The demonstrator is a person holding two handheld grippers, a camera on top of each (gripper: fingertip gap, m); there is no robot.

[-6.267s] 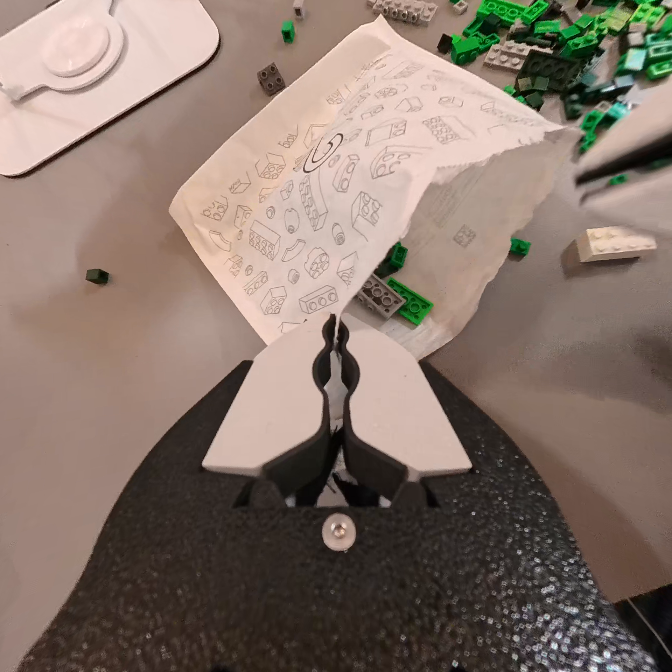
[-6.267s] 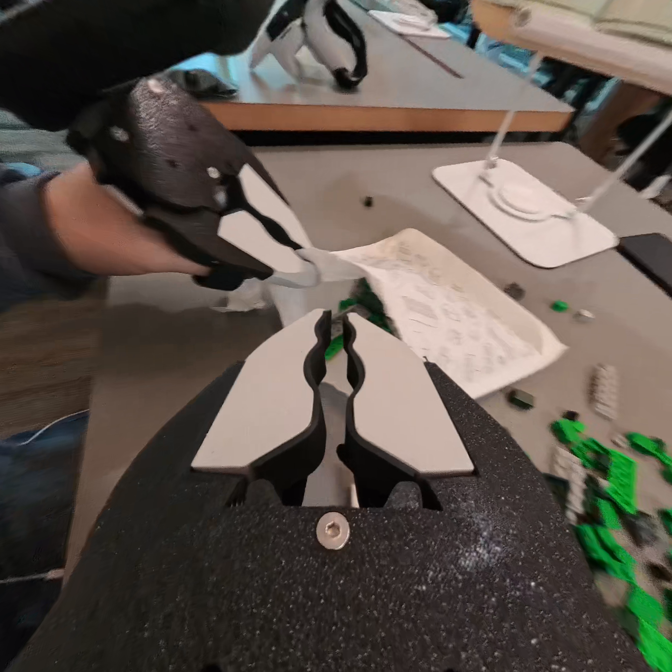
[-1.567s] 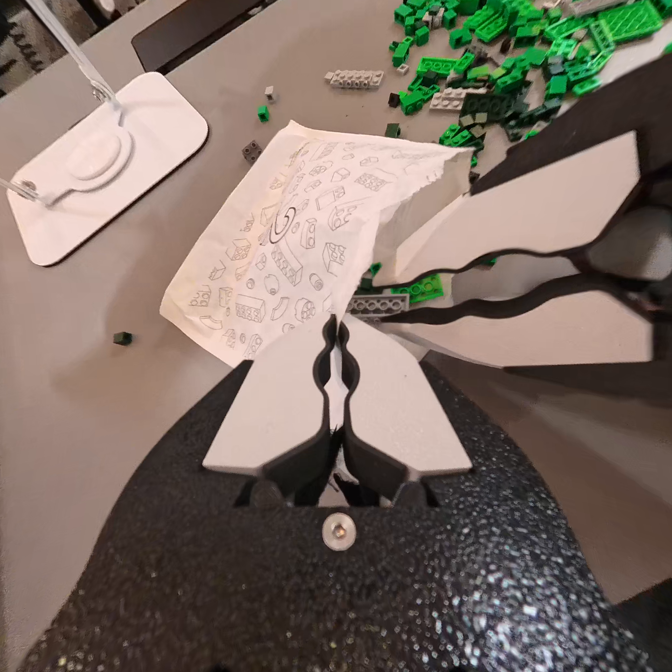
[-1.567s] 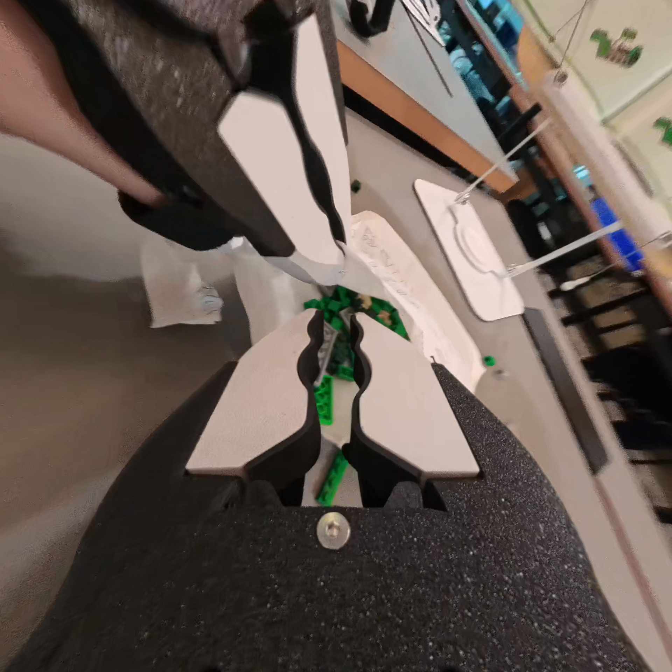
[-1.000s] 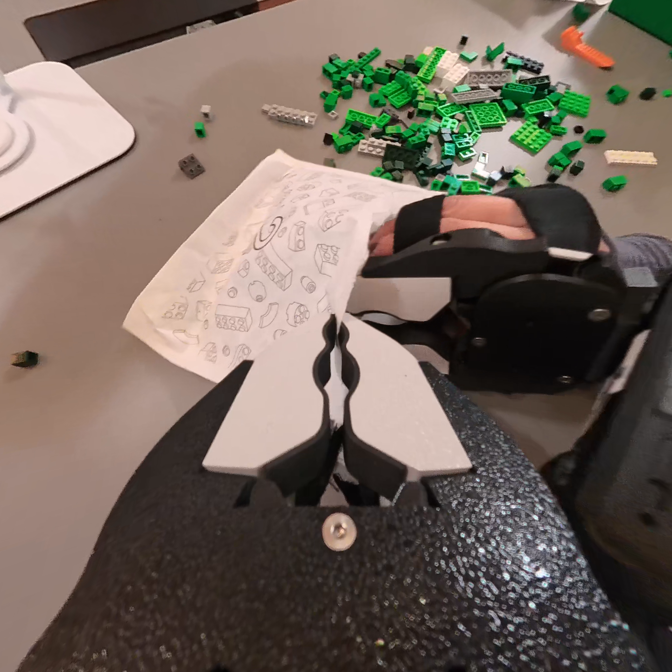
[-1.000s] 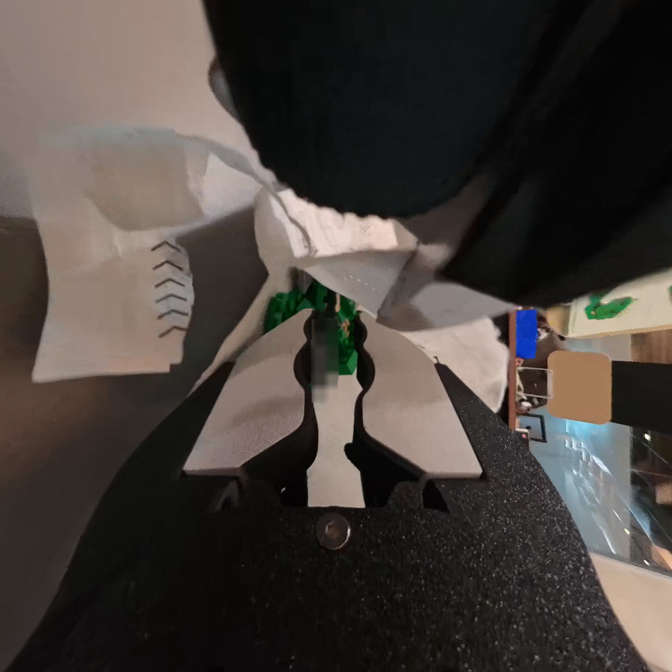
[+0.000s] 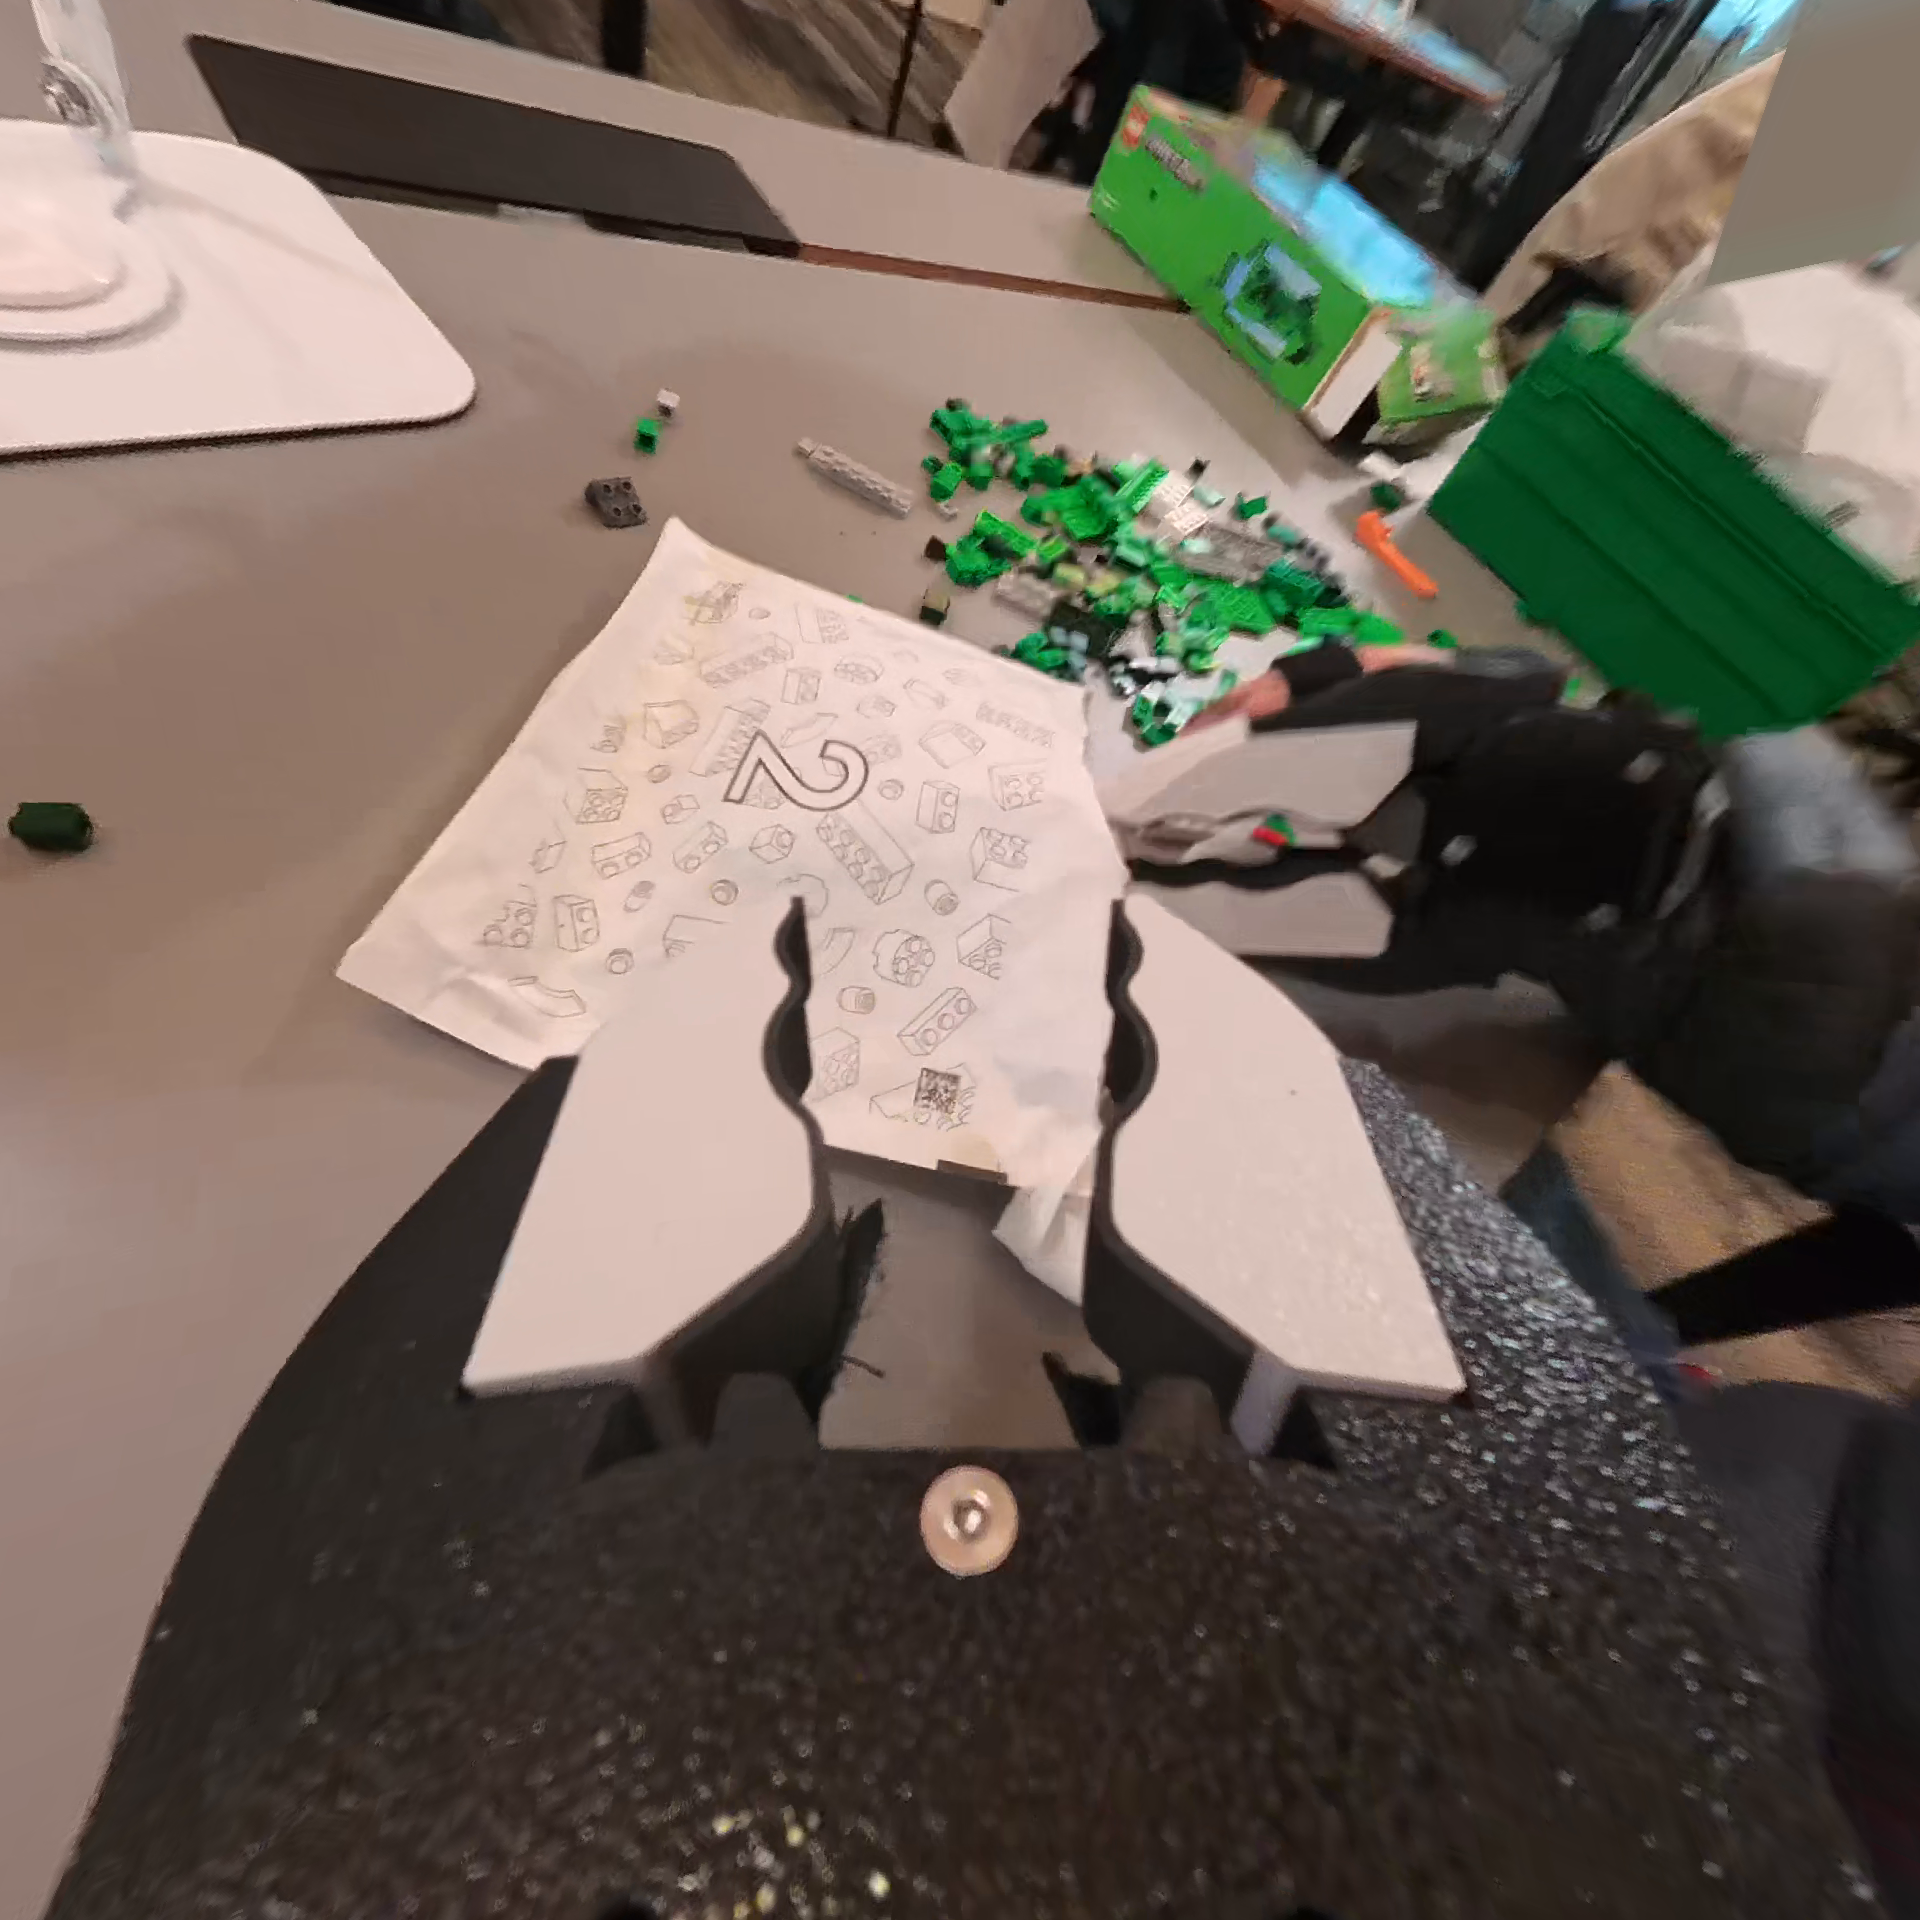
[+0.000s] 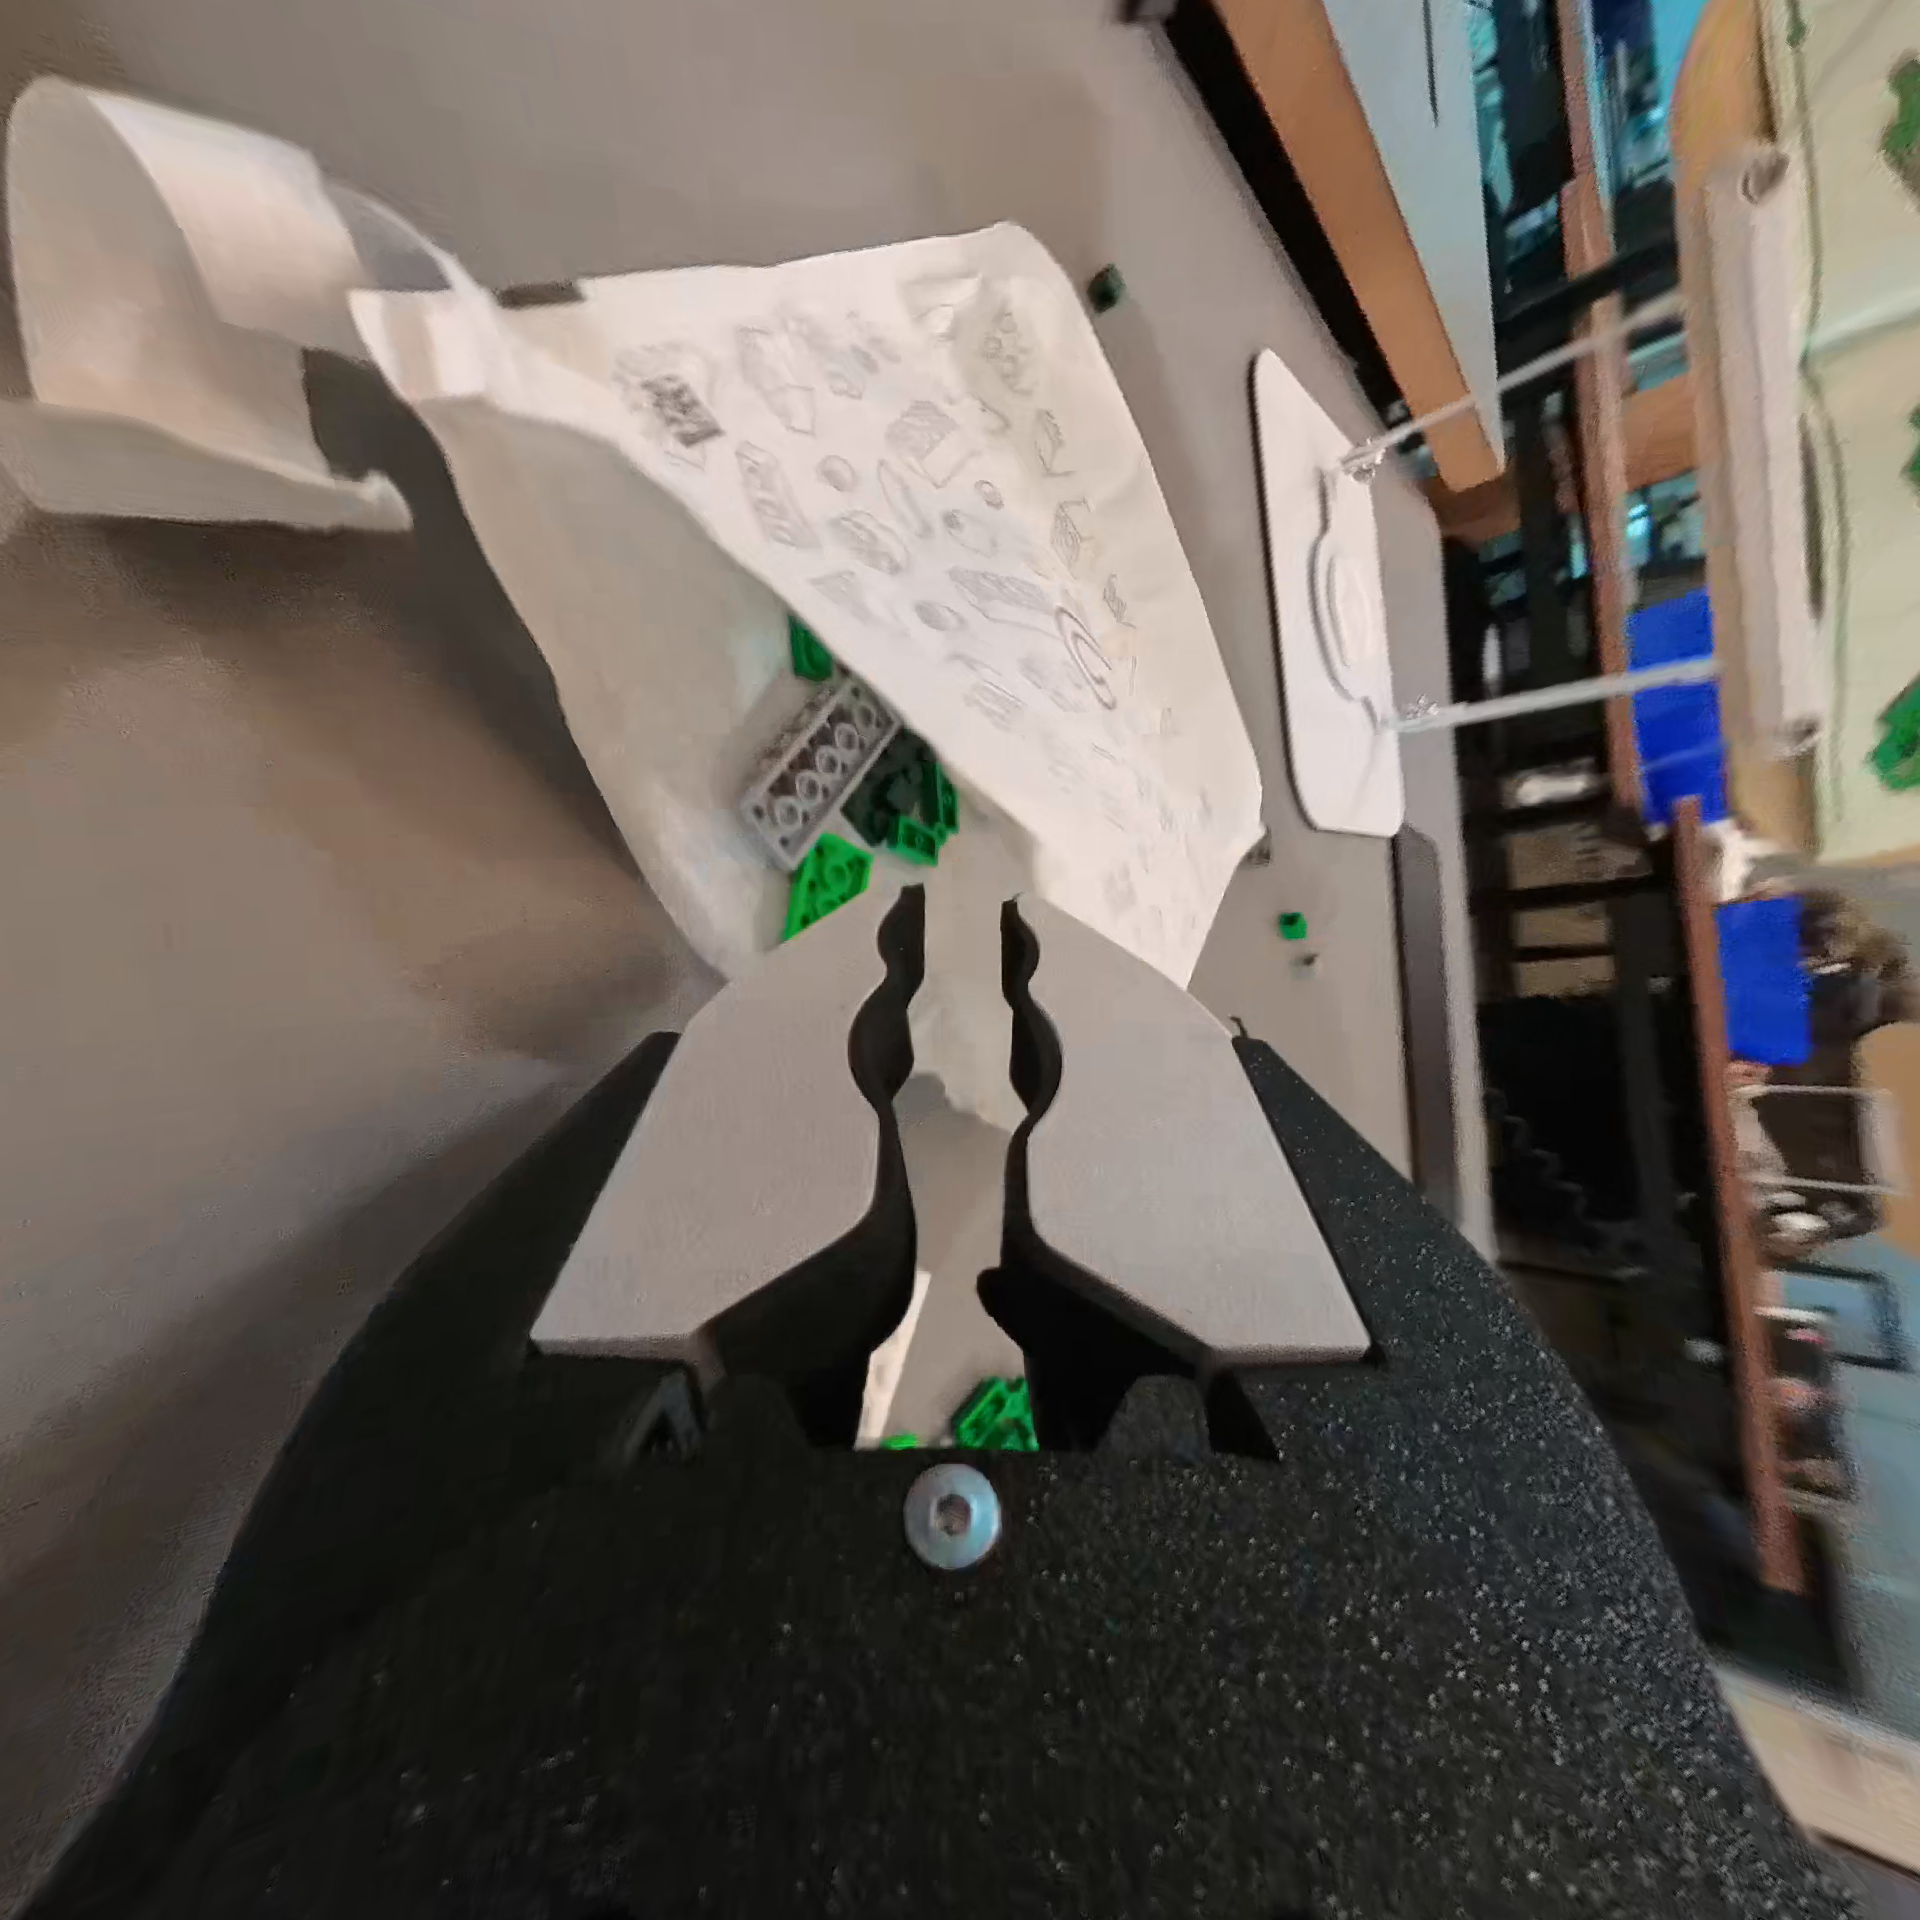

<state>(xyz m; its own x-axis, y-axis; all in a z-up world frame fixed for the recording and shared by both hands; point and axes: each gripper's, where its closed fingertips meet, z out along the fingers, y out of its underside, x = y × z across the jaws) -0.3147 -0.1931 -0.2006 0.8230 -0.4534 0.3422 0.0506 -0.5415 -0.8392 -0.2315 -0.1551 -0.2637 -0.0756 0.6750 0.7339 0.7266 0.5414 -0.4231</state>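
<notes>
A white paper bag printed with line drawings of toy bricks (image 7: 790,821) lies on the grey tabletop (image 7: 260,644), its long axis running from the near edge of the table diagonally away to the left in the left wrist view, its torn open mouth turned toward the right, where the right gripper (image 7: 1143,821) meets it. In the right wrist view the bag (image 8: 935,499) is lifted at that mouth, showing a grey studded brick (image 8: 816,769) and several green and dark green pieces (image 8: 883,821) inside. The right gripper (image 8: 961,904), tilted hard to one side so that the table stands nearly on end in its view, has its tongs at a narrow gap with white paper between them; whether they pinch the paper cannot be told. The left gripper (image 7: 951,914) hovers low over the bag's near end with its tongs spread wide and holding nothing, a torn edge of paper lying between them below. Beyond the bag sits a scattered heap of green, grey and black toy bricks (image 7: 1132,561), with an orange plastic tool (image 7: 1397,556) to its right and a green cardboard box (image 7: 1278,270) farther off. A white rounded base plate (image 7: 260,353) rests at far left, and a lone dark green piece (image 7: 50,827) lies well apart at the left edge.
</notes>
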